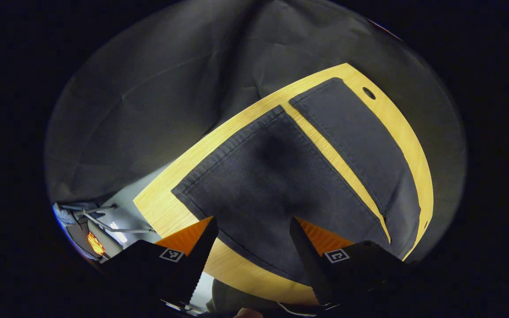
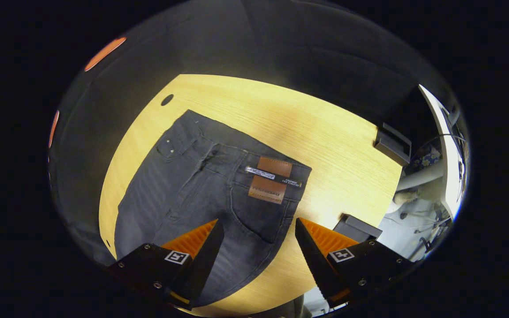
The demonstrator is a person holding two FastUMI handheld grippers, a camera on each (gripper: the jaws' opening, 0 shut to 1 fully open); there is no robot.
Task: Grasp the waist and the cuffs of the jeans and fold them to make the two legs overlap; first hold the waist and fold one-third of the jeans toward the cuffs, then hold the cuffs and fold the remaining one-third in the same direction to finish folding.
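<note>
Dark grey jeans lie flat on a light wooden table (image 2: 316, 132). In the left gripper view the two legs (image 1: 276, 190) lie apart, a strip of wood between them, and the near leg's cuff (image 1: 232, 145) points to the upper left. My left gripper (image 1: 252, 232) hovers open above the near leg. In the right gripper view the waist (image 2: 245, 159) with its brown patch (image 2: 270, 179) faces up and to the right. My right gripper (image 2: 259, 234) hangs open over the hip, near the back pocket (image 2: 259, 212), touching nothing.
Black cloth (image 1: 157, 97) hangs behind the table. Two dark clamps (image 2: 391, 143) sit at the table's right edge in the right gripper view, with a white desk and cables beyond. A small hole (image 1: 368, 93) marks the tabletop near the far leg.
</note>
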